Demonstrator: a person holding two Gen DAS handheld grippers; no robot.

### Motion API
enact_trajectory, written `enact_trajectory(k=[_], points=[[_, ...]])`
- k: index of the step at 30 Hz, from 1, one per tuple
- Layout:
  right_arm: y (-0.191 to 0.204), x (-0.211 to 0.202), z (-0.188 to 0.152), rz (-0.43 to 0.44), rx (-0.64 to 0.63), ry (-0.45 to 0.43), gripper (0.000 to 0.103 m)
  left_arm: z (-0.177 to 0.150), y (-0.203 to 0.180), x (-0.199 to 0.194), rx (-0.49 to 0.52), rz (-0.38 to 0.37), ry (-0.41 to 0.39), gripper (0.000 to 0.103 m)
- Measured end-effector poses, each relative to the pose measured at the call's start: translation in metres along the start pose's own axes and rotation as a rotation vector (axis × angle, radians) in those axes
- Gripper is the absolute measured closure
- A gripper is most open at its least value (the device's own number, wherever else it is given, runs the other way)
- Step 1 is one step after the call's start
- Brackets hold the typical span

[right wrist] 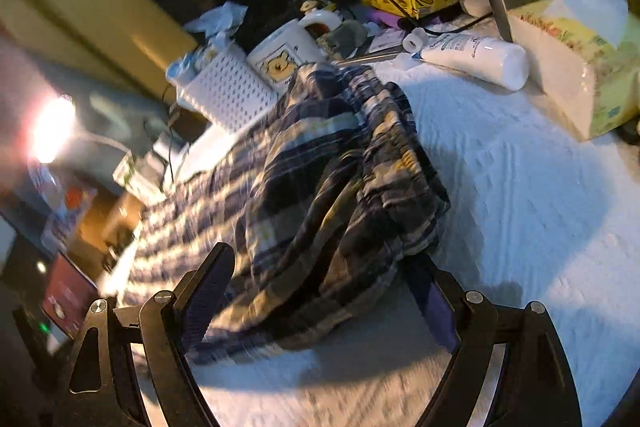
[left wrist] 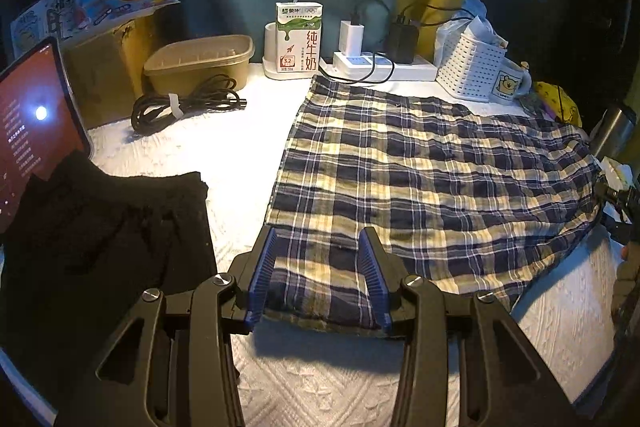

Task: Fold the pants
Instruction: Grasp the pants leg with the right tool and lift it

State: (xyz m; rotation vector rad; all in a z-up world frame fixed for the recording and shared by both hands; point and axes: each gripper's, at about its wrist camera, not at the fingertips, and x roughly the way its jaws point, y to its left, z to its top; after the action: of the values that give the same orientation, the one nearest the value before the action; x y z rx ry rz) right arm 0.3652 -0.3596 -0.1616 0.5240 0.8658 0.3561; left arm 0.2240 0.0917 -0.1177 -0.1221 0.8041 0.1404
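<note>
On the left, a folded pile of black cloth was seen lying on the white bumpy table cover. Beside it, the blue, white and yellow checked cotton pants were spread mostly flat in the middle of the table. The left gripper was held open, with the near corner of the pants between its blue ridged pads, and nothing was pinched yet. Farther right, the other end of the pants was seen bunched and lifted between the fingers of the right gripper, which was spread wide. The first fold seemed to be just starting. Next, both ends would need to be pinched and carried over evenly.
</note>
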Motion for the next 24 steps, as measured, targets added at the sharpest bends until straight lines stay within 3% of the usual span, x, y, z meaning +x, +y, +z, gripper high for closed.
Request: enact_trajectory(k=[3, 5, 14, 24], points=[[-0.003, 0.005, 0.009, 0.011, 0.037, -0.013, 0.021, 0.003, -0.002, 0.002, 0.003, 0.003, -0.001, 0.061], [-0.006, 0.008, 0.013, -0.019, 0.055, -0.014, 0.038, 0.005, -0.003, 0.003, 0.002, 0.004, -0.002, 0.061], [-0.006, -0.001, 0.009, -0.119, 0.008, -0.001, 0.039, 0.005, -0.001, 0.01, -0.009, -0.012, -0.001, 0.061], [-0.002, 0.009, 0.008, -0.181, -0.002, -0.077, 0.04, 0.002, 0.022, 0.009, -0.028, -0.012, -0.003, 0.061]])
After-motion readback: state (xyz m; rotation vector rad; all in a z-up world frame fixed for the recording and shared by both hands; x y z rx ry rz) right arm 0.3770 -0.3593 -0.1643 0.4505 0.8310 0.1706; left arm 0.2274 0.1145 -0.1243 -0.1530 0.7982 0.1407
